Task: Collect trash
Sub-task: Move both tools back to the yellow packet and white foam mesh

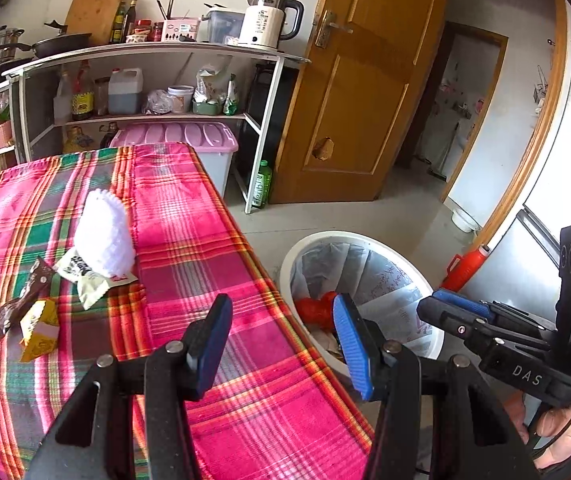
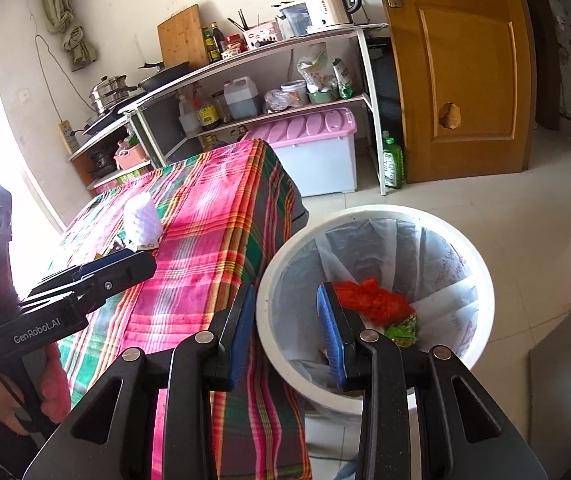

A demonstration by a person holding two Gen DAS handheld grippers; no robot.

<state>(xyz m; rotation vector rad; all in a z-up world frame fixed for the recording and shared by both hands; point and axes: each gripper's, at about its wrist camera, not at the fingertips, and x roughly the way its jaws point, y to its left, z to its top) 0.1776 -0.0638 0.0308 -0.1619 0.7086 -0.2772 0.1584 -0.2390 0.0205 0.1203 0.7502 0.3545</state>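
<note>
Both tools are empty with their jaws standing wide. The right tool (image 2: 287, 334) hangs over the near rim of the white trash bin (image 2: 269, 280), which stands on the floor just beside the worktop (image 1: 213, 240) edge and already holds a red wrapper (image 2: 373, 300) and a green scrap (image 2: 403, 330). The left tool (image 1: 281, 340) hovers above the plaid cloth at the worktop's bin-side edge.

The litter that remains lies at about nine o'clock in the left wrist view: a brown wrapper (image 1: 21, 300), a yellow packet (image 1: 39, 328) touching it, and a pale green-white wrapper (image 1: 83, 280) tucked partly under a white knitted piece (image 1: 103, 236).

The step in hand looks like the next pick. It would go best with the left tool, which is nearer: reach toward nine o'clock, keep the jaws wide, come down flat over one wrapper only and pinch a raised crinkle, not the cloth. The brown or yellow one is the easier start, since the pale wrapper is pinned under the knitted piece and may drag it along.
</note>
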